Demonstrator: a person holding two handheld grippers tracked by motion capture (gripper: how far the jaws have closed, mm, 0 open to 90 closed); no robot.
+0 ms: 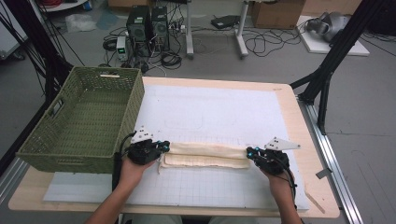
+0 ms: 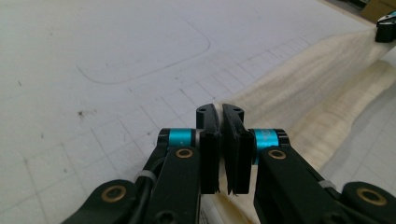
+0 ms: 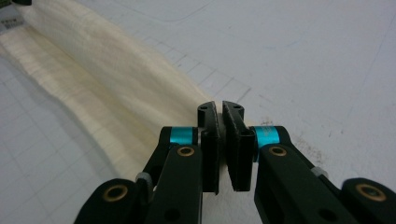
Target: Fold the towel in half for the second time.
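Cloth [image 1: 208,155], cream and folded into a long narrow band, lies across the near half of the white gridded mat [image 1: 219,112], stretched between the two hands. Each end is pinched: the left gripper [image 1: 164,146] has its jaws closed tight on the band's left end, the right gripper [image 1: 251,152] likewise on the right end, seemingly to keep the layers aligned and taut for another fold or a lift. Just left of the mat stands the green woven basket [image 1: 84,154], probably the folded cloth's destination, on the wooden table [image 1: 315,154].
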